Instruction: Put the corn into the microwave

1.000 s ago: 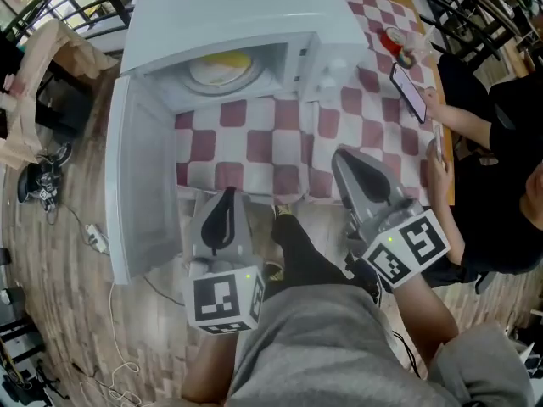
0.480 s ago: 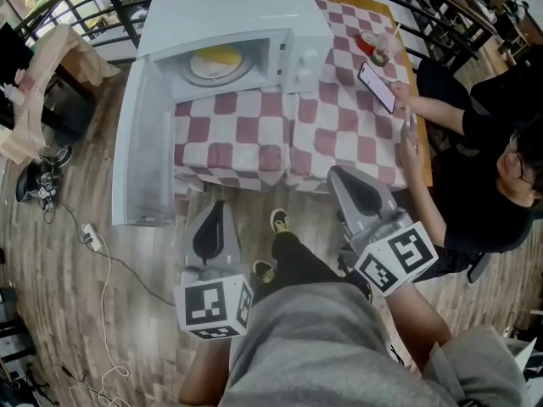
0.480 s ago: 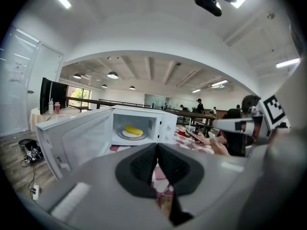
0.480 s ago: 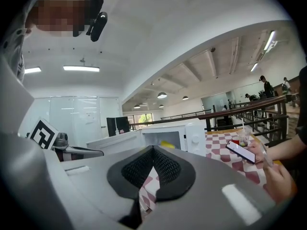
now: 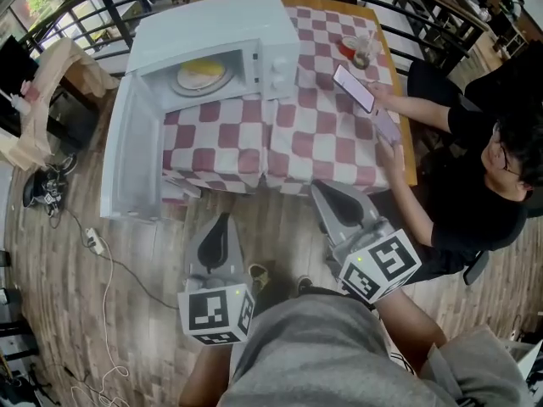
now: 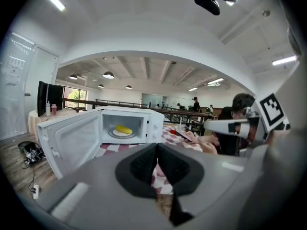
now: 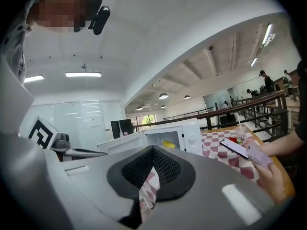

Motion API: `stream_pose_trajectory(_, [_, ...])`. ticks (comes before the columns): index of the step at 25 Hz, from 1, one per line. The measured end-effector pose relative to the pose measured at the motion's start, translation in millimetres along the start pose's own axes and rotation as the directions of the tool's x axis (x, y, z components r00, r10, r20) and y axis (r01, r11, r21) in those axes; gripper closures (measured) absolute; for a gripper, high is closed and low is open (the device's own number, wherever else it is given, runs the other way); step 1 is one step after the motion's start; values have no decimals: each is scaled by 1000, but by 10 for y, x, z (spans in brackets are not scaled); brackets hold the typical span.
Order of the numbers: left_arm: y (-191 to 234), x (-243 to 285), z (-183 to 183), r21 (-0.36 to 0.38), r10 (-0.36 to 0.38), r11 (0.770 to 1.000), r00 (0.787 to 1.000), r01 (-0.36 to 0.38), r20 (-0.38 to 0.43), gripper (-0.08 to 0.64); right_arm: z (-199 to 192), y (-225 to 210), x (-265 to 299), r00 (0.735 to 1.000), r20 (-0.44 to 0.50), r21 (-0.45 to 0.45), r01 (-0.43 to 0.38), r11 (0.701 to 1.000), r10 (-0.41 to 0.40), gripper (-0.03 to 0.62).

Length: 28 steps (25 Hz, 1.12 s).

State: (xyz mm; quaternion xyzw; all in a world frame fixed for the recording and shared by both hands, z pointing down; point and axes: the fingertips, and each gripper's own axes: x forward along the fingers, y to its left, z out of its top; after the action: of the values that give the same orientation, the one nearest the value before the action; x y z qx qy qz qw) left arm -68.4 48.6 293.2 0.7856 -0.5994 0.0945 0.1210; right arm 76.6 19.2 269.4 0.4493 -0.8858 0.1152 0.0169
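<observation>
The yellow corn (image 5: 204,69) (image 6: 123,129) (image 7: 168,144) lies on the round plate inside the white microwave (image 5: 212,32) (image 6: 153,123), whose door (image 5: 131,164) (image 6: 67,140) hangs wide open to the left. The microwave stands on a table with a red-and-white checked cloth (image 5: 314,134). My left gripper (image 5: 222,220) (image 6: 157,152) is over the floor in front of the table, shut and empty. To its right, also back from the table edge, my right gripper (image 5: 321,192) (image 7: 152,155) is shut with nothing in it.
A seated person in black at the table's right side holds a phone (image 5: 353,87). A cup (image 5: 361,49) stands at the table's far right. A cable and plug (image 5: 93,240) lie on the wooden floor at left. Railings (image 5: 76,7) run behind the table.
Both grippers have drawn back from the table, which now looks farther away. The corn and the open microwave door stay as they were. Both grippers stay shut.
</observation>
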Motion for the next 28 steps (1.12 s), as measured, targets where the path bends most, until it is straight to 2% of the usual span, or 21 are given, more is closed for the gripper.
stream_pose_trajectory(11, [-847, -260, -122, 16, 12, 1000, 1000, -12, -11, 549, -152, -267, -776, 1000, -13, 20, -28, 999, 28, 594])
stream_pose_trajectory(20, [-1190, -464, -319, 17, 23, 1000, 1000, -23, 1, 549, -330, -450, -1253, 1000, -17, 6, 4, 1000, -4, 594])
stream_pose_trajectory(28, [-1387, -581, -301, 30, 5, 1000, 1000, -6, 17, 549, -336, -335, -1414, 1000, 5, 9, -12, 1000, 12, 594])
